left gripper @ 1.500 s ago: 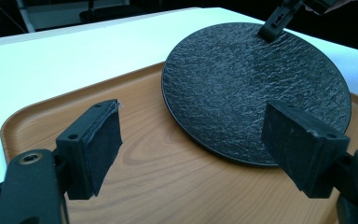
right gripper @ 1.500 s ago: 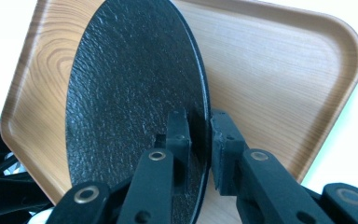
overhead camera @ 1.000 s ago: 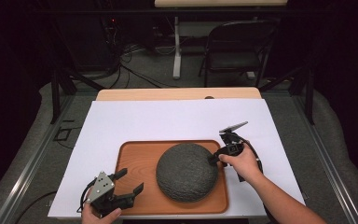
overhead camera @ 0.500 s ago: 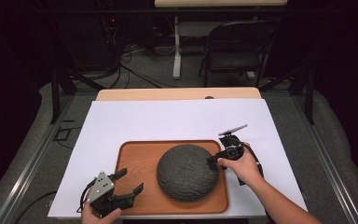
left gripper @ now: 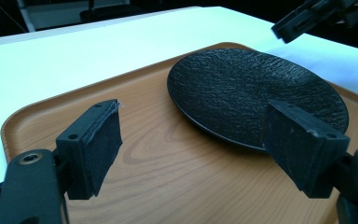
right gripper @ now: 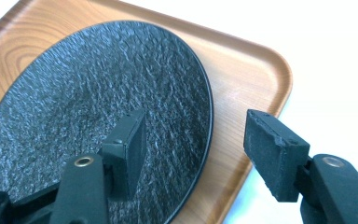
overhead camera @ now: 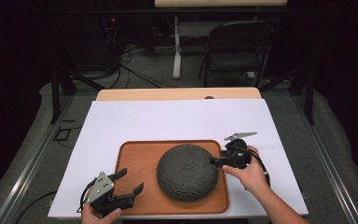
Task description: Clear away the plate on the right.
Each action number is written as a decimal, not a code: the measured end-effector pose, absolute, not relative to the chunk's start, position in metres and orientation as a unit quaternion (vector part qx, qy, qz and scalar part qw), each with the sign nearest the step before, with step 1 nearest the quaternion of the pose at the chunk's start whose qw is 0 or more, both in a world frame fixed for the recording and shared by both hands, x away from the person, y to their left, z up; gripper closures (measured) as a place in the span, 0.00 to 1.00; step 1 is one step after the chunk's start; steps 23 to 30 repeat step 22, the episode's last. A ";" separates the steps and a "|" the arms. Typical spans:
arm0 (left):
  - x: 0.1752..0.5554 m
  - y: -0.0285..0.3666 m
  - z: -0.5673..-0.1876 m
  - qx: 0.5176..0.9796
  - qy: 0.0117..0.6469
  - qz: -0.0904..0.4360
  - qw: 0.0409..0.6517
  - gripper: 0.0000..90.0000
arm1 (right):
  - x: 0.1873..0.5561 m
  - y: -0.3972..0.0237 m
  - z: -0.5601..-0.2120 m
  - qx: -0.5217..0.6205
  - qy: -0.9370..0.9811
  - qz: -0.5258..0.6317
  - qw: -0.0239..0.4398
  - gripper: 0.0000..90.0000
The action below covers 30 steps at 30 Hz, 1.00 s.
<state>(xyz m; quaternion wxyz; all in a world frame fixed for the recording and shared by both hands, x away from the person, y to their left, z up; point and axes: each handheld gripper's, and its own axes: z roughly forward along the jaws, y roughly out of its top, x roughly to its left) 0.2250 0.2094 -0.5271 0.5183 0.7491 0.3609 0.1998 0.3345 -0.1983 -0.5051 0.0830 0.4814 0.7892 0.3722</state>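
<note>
From the high view I count one dark textured plate [overhead camera: 187, 172], one wooden tray [overhead camera: 135, 158], one white sheet [overhead camera: 177, 121] over the table and my two grippers. The plate is round, so it has no long axis; it lies flat and face up on the right half of the tray, whose long side runs left to right across the table. My left gripper [overhead camera: 127, 183] hangs over the tray's near left corner, jaws spread and empty, well apart from the plate. My right gripper [overhead camera: 218, 161] sits at the plate's right edge, and its jaws have just been opening. In the left gripper view, my two pads [left gripper: 100, 144] stand wide with bare tray [left gripper: 168, 154] between them, the plate [left gripper: 256, 93] lies flat beyond, and one jaw of my other gripper [left gripper: 307, 16] pokes in at the upper right. In the right gripper view, my jaws are let go: one pad [right gripper: 130, 149] hovers over the plate [right gripper: 98, 107], the other stands outside its rim above the tray [right gripper: 247, 74], so the rim runs between them with neither pad pressing on it.
</note>
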 end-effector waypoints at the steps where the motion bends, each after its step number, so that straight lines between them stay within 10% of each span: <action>1: 0.225 0.209 -0.527 0.749 0.361 0.200 0.518 0.22 | 0.329 -0.201 -0.504 0.475 0.789 0.379 0.094 0.44; 30: 0.227 0.208 -0.527 0.751 0.367 0.198 0.512 0.22 | 0.279 -0.231 -0.526 0.467 0.755 0.426 0.177 0.45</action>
